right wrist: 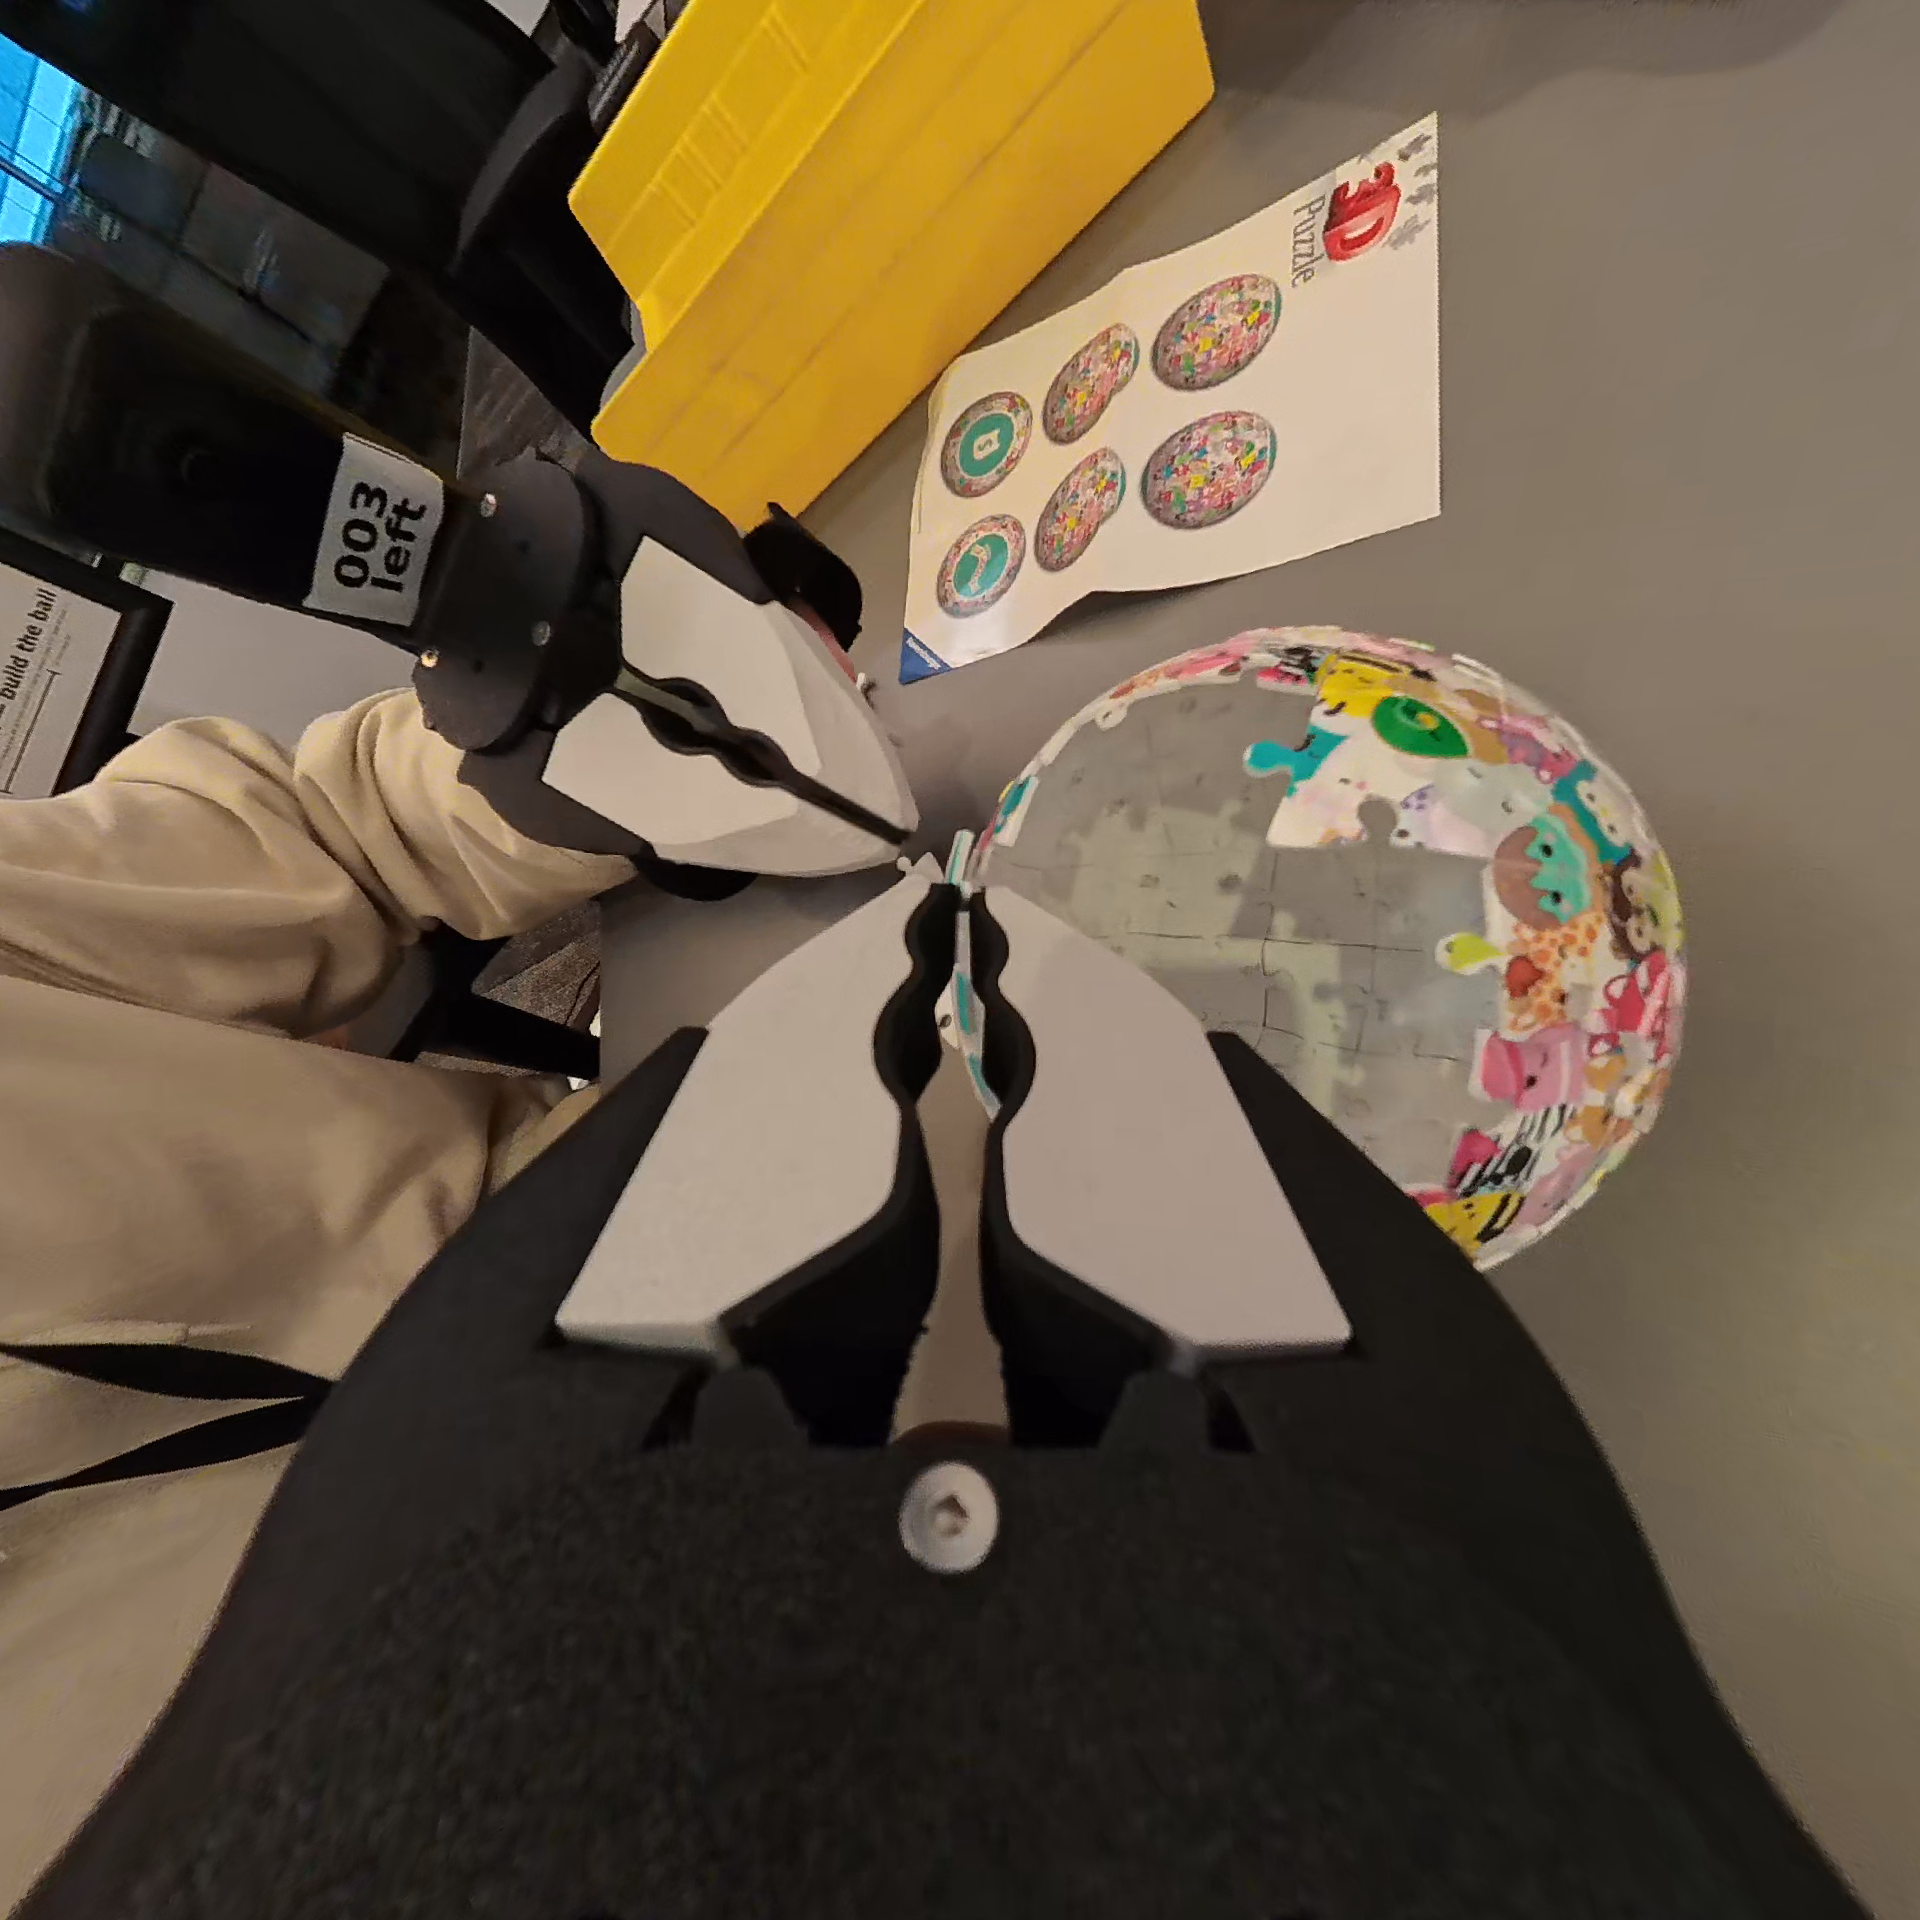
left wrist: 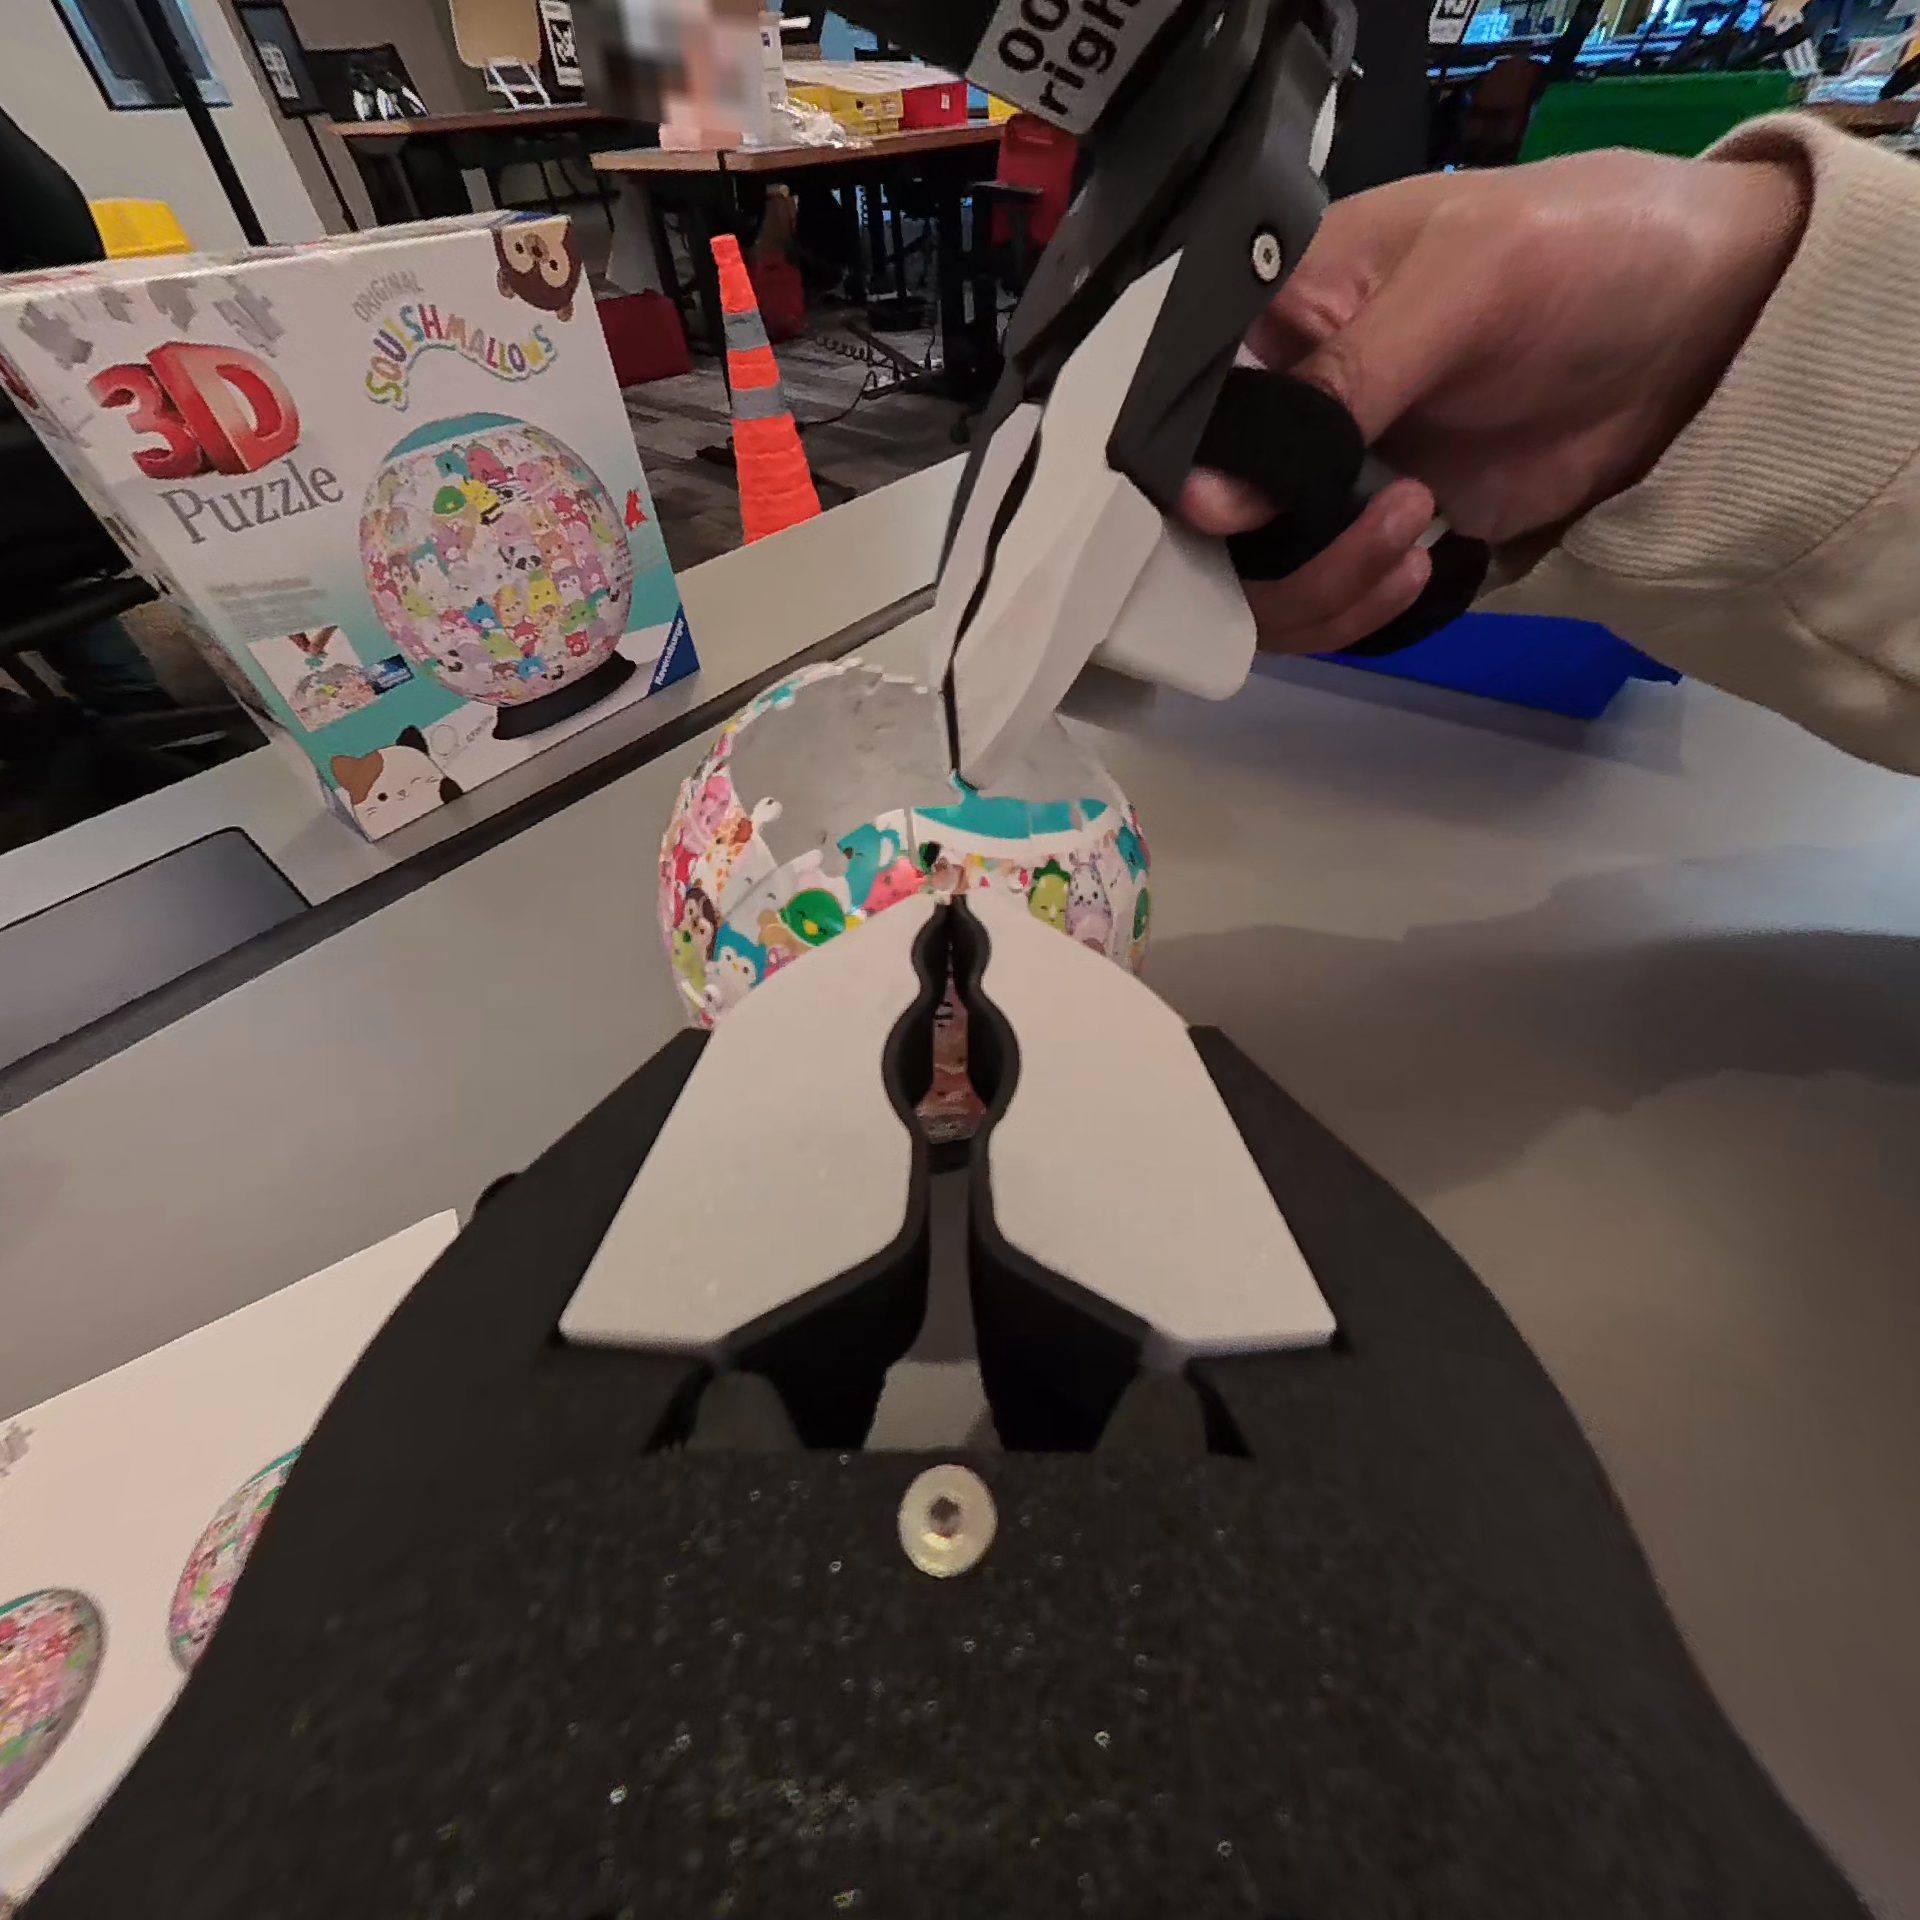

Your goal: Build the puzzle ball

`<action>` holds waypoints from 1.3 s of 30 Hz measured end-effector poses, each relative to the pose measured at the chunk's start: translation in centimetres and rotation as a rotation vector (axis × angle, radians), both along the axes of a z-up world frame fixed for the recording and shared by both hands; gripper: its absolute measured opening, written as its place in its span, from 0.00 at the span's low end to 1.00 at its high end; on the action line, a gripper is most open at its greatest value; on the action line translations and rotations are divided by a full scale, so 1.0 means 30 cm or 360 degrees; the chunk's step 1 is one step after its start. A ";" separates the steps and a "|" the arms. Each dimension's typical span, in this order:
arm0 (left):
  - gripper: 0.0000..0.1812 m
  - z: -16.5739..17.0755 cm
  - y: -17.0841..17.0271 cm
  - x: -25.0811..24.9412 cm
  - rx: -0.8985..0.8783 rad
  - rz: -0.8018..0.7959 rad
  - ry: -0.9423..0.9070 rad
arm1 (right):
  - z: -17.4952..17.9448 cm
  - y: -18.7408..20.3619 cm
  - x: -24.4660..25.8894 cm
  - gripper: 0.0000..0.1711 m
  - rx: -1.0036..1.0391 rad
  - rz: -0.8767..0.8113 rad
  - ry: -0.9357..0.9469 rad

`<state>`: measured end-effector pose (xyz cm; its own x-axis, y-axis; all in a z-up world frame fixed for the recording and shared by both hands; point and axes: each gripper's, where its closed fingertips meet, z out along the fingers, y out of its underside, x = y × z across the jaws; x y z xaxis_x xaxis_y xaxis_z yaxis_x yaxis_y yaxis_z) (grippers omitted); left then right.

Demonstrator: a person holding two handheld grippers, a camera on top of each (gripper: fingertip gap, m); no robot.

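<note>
**A:** Left gripper (left wrist: pixel 951 914), low in the centre of its own frame: what is it doing?

**B:** Its jaws are together, tips against the near side of the puzzle ball (left wrist: pixel 904 842). Whether they pinch a piece or only press there, I cannot tell. My guess is it steadies the ball so it won't roll on the grey table (left wrist: pixel 1455 1039).

**A:** And the right gripper (right wrist: pixel 961 899)?

**B:** Jaws clamped on the ball's open rim; a teal-edged strip of shell sits between them at mid-frame. It comes down from the upper right of the left view, held by a hand (left wrist: pixel 1507 395), probably so it can bite the edge from above.

**A:** How far along is the ball?

**B:** It has a big gap on top, with the grey inside showing, so it seems partly built.

**A:** Around it?

**B:** A puzzle box (left wrist: pixel 343 520) stands at upper left as a picture reference. An instruction sheet (right wrist: pixel 1195 416) lies beside a yellow bin (right wrist: pixel 883 208).
</note>
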<state>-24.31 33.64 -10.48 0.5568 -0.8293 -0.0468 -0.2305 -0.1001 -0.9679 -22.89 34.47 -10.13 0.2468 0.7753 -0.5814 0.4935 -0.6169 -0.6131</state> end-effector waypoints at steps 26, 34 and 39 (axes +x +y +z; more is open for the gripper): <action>0.00 -0.037 -0.020 0.066 -0.0056 -0.0075 0.0047 | -0.013 0.011 0.013 0.02 0.0034 0.0032 0.0005; 0.00 -0.037 -0.019 0.064 -0.0035 -0.0074 0.0055 | -0.023 0.005 0.016 0.04 0.0058 0.0059 0.0000; 0.00 -0.040 -0.020 0.065 -0.0031 -0.0073 0.0059 | -0.044 -0.018 0.023 0.08 0.0100 0.0108 -0.0080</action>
<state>-22.35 33.05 -11.67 0.5164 -0.8549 -0.0501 -0.2709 -0.1076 -0.9566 -22.19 33.92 -11.44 0.2202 0.8257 -0.5194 0.5637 -0.5422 -0.6230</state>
